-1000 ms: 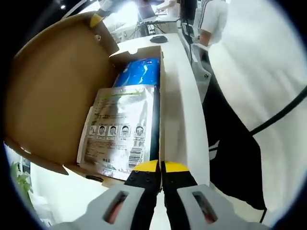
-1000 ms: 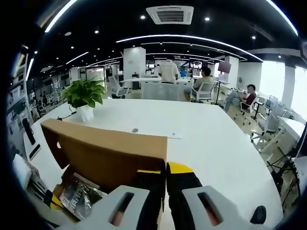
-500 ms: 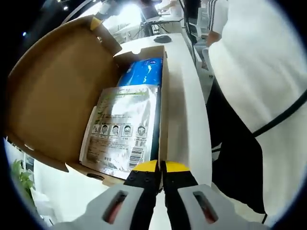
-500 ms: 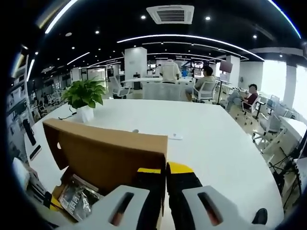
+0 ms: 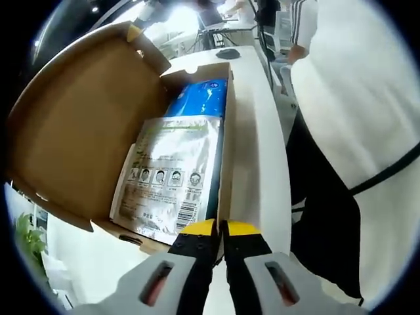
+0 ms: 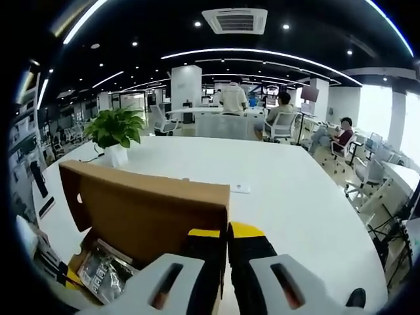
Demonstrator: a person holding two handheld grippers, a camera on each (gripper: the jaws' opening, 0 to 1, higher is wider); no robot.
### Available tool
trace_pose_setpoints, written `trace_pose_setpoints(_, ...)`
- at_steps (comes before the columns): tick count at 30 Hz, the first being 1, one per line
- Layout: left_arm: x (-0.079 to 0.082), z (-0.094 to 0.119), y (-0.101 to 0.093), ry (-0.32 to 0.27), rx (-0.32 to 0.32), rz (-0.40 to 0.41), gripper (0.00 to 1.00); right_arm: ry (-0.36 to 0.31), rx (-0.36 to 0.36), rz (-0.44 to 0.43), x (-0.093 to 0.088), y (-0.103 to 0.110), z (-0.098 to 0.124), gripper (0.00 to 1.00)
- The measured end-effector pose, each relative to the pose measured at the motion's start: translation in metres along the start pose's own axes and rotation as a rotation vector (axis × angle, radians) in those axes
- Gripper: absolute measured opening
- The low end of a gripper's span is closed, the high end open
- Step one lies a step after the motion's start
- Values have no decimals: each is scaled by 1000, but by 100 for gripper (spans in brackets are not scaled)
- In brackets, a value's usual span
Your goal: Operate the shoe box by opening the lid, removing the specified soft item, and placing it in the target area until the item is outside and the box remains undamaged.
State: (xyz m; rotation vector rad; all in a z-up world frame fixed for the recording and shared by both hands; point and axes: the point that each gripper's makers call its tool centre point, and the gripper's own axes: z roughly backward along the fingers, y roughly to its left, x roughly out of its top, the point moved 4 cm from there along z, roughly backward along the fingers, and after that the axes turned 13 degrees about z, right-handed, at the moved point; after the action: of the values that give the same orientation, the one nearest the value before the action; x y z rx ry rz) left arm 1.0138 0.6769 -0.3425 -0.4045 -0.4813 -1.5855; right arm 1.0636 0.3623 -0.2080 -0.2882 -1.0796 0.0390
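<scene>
The cardboard shoe box stands open on the white table (image 5: pixel 256 164). Its lid (image 5: pixel 79 125) is swung up to the left. Inside lie a silver printed packet (image 5: pixel 167 177) and, beyond it, a blue soft packet (image 5: pixel 200 98). My left gripper (image 5: pixel 220 228) is shut, its yellow tips pinching the near end of the box's right wall (image 5: pixel 226 151). In the right gripper view my right gripper (image 6: pixel 227 231) is shut on the edge of the raised lid (image 6: pixel 144 213), with the silver packet (image 6: pixel 102 272) below it. A yellow tip of the right gripper (image 5: pixel 133 29) shows at the lid's far corner.
A person in a white shirt and dark trousers (image 5: pixel 354 98) stands close along the table's right edge. A black mouse (image 5: pixel 228 53) lies past the box. A potted plant (image 6: pixel 115 128) stands at the table's far left; several people (image 6: pixel 231 98) sit at desks behind.
Nothing has been taken or let go. The left gripper view has drifted slightly, and both grippers keep their hold on the box.
</scene>
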Motion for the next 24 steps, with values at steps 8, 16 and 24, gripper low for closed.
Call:
trace_pose_setpoints(8,-1,0,0,-6,8,3,4,-3,2,5,-1,1,-2,0)
trace_pose_setpoints(16,-1,-1,0,-5,14,11,4,10,1,18,-6,2,-4,0)
trace_pose_setpoints(24,0,-1,0,-4,18,14,4,31,13,22,-15,5,-5,0)
